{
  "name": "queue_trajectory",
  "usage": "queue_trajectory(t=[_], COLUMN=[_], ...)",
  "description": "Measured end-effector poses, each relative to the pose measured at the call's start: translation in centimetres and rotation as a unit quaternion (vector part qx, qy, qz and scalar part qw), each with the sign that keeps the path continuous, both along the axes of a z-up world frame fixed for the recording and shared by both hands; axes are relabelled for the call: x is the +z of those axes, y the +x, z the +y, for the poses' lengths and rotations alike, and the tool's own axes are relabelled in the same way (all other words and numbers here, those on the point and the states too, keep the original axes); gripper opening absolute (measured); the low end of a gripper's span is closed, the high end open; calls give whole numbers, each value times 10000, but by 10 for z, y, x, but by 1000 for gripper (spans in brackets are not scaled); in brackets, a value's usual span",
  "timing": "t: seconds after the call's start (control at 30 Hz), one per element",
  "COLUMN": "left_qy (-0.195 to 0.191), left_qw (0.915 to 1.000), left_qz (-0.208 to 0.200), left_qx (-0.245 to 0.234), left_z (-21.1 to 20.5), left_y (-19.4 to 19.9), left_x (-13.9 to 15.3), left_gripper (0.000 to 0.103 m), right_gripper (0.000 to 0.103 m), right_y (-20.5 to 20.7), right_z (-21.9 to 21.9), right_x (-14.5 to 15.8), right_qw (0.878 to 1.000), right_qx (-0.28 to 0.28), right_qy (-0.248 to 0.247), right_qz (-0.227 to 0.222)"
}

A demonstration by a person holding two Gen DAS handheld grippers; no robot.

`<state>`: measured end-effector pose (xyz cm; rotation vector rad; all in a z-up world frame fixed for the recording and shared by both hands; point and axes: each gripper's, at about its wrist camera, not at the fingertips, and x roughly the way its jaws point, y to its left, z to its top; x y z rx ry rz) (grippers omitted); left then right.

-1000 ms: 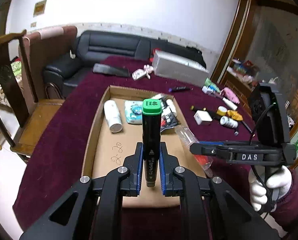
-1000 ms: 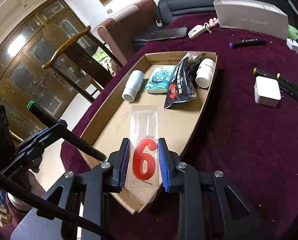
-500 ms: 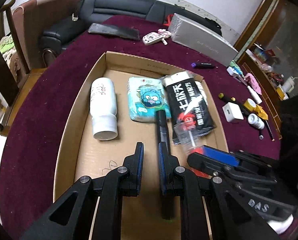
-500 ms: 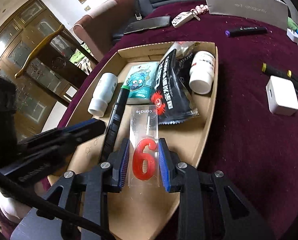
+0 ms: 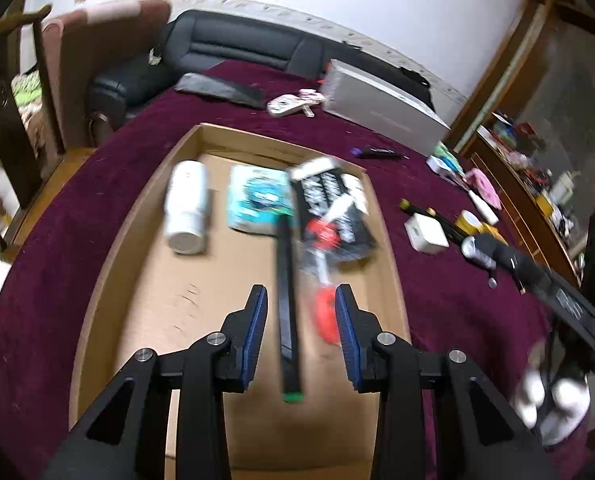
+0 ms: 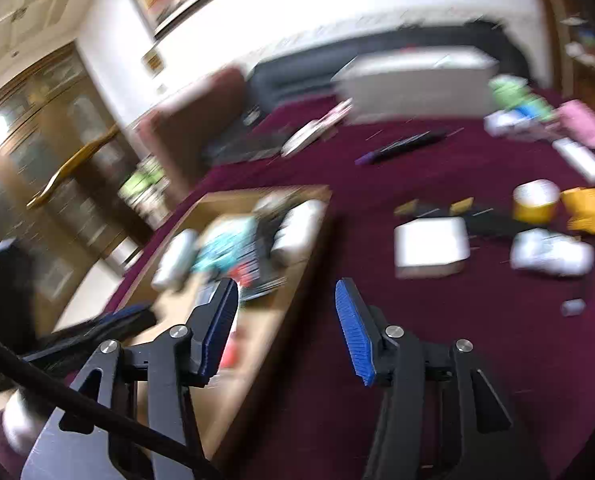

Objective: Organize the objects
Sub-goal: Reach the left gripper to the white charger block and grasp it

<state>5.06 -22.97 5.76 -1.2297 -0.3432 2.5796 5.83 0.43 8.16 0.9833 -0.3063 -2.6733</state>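
Note:
A shallow cardboard tray (image 5: 109,280) lies on the maroon table. In it are a white bottle (image 5: 187,208), a teal tissue pack (image 5: 255,200), a black snack bag (image 5: 331,204), the black green-capped marker (image 5: 287,312) and the red "6" candle pack (image 5: 323,304). My left gripper (image 5: 300,334) is open and empty above the marker. My right gripper (image 6: 287,330) is open and empty over the tray's right edge (image 6: 297,280); that view is blurred.
On the cloth right of the tray lie a white square box (image 6: 431,246), a black yellow-capped marker (image 6: 437,208), a yellow tape roll (image 6: 535,200), a small white bottle (image 6: 551,256) and a purple marker (image 6: 401,146). A grey long box (image 5: 381,110) sits at the back.
My left gripper let go of the marker, which now lies in the tray. My right gripper let go of the candle pack and swung right. Both grippers opened and drew back.

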Motion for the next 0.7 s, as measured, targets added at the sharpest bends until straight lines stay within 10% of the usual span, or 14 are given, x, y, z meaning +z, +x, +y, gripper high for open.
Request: queue_trajectory(t=[0.17, 0.7], left_qy=[174, -111], left_qw=[9998, 9968], left_qz=[-3, -108], left_qx=[-102, -790], left_z=[37, 142], left_y=[21, 2], left_x=[-4, 26], left_gripper=[30, 40], right_gripper=[54, 57], right_y=[10, -30], right_z=[50, 183], right_x=[-16, -3], right_qw=[9909, 9817], right_qx=[-1108, -1850], right_qy=[707, -200], right_qz=[284, 398])
